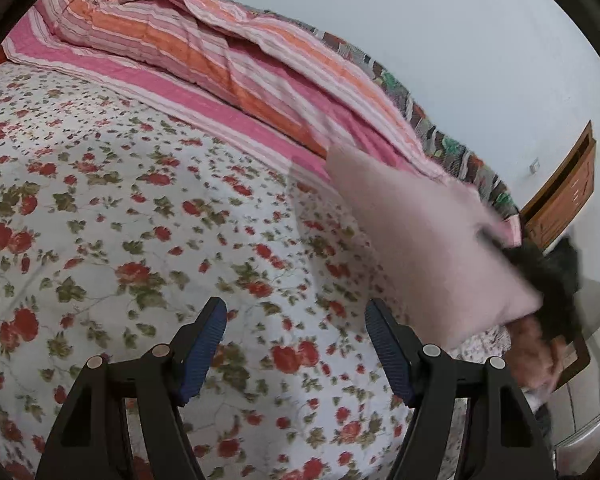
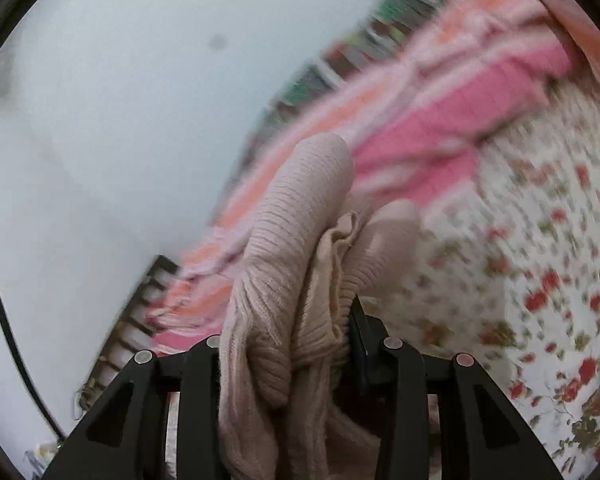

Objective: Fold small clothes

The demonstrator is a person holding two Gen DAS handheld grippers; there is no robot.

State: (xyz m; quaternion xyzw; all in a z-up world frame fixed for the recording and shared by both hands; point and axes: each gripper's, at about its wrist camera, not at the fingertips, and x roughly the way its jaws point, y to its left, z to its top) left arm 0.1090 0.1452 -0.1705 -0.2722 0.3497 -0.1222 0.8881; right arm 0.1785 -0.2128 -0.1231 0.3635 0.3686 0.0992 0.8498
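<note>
A pale pink ribbed knit garment (image 2: 296, 264) is bunched between the jaws of my right gripper (image 2: 288, 320), which is shut on it and holds it above the bed. In the left wrist view the same garment (image 1: 412, 240) shows as a blurred pink sheet in the air at the right, with the right gripper (image 1: 548, 280) behind it as a dark blur. My left gripper (image 1: 296, 316) is open and empty, with blue-padded fingers (image 1: 204, 344) spread above the floral bedsheet (image 1: 120, 220).
A striped pink and orange quilt (image 1: 188, 48) lies bunched along the far side of the bed, against a white wall (image 1: 420, 20). A wooden piece of furniture (image 1: 564, 188) stands at the right. A black cable (image 2: 8, 320) runs down the wall.
</note>
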